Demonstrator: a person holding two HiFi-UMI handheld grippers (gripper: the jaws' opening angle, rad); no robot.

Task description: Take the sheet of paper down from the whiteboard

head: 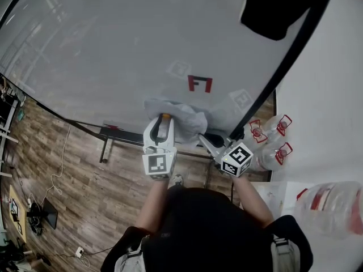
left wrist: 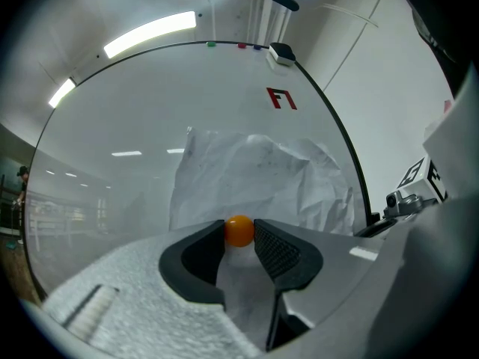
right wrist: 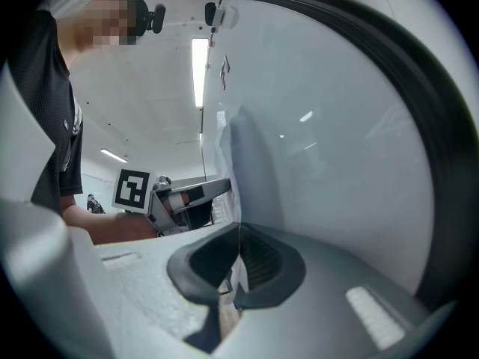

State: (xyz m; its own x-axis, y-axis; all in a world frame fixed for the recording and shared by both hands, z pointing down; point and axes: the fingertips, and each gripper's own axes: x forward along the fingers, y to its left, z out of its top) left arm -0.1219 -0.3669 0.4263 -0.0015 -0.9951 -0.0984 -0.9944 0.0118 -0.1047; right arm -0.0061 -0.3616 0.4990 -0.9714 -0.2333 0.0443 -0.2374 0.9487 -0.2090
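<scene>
A crumpled white sheet of paper (head: 186, 118) hangs on the whiteboard (head: 113, 50), pinned by a small orange ball magnet (head: 165, 117). In the left gripper view the magnet (left wrist: 239, 231) sits between the pad tips of my left gripper (left wrist: 239, 239), which touch it on both sides, with the sheet (left wrist: 254, 178) behind it. My right gripper (right wrist: 238, 247) is shut on the sheet's thin edge (right wrist: 227, 163), close to the board's right side. In the head view the right gripper (head: 204, 141) is just right of the left gripper (head: 164, 120).
A red F-shaped mark (head: 199, 84) is on the board above the sheet. The board's dark frame (head: 295, 55) runs down at the right, a black cloth (head: 272, 7) hangs over its top, and clear water bottles (head: 272, 137) stand beyond it. Wooden floor (head: 74, 174) lies below.
</scene>
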